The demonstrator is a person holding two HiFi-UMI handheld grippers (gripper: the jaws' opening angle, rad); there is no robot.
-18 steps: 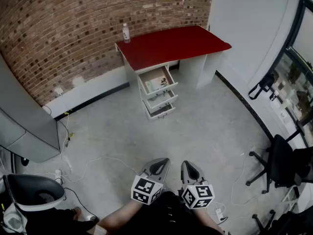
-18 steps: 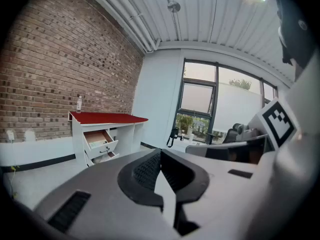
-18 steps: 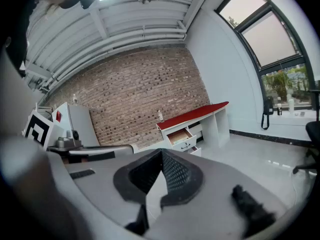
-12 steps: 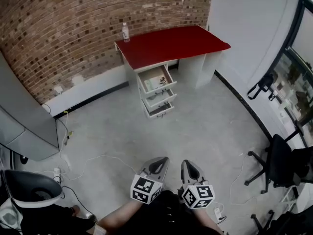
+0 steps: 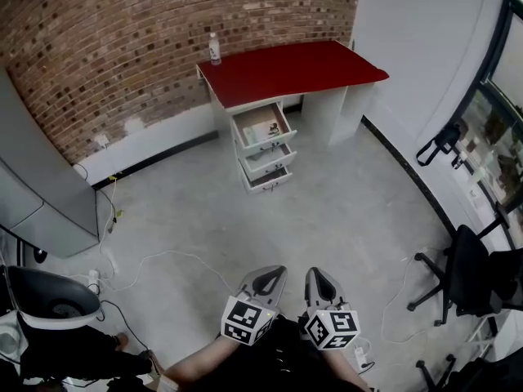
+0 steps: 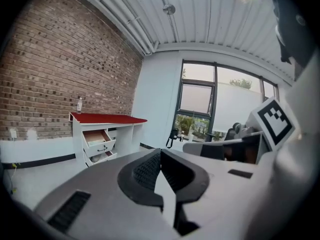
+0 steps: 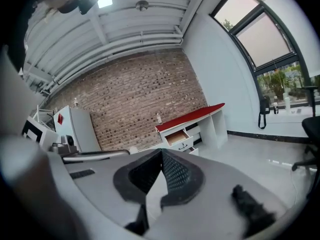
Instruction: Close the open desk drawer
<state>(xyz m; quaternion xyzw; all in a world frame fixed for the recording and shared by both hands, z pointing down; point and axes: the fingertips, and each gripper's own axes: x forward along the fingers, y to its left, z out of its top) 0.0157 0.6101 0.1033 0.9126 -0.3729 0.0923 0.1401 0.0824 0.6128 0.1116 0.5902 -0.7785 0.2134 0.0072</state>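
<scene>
Closest in, the left gripper (image 5: pixel 273 273) and right gripper (image 5: pixel 316 275) are held side by side low in front of the person. Each has its jaws pressed together with nothing between them. Beyond them lies bare floor (image 5: pixel 327 211) with a thin cable (image 5: pixel 163 260) trailing across its left part. The open drawer (image 5: pixel 263 129) is well away, the top one under the left end of the red desk (image 5: pixel 294 70), pulled out with something pale lying inside. The two lower drawers (image 5: pixel 266 170) also stand slightly proud. A bottle (image 5: pixel 215 49) stands on the desk's back corner by the brick wall (image 5: pixel 122 39). The job now looks like the approach: walk up clear of the cable, face the drawer front squarely, and push with closed tips near the handle, straight along the runners.
</scene>
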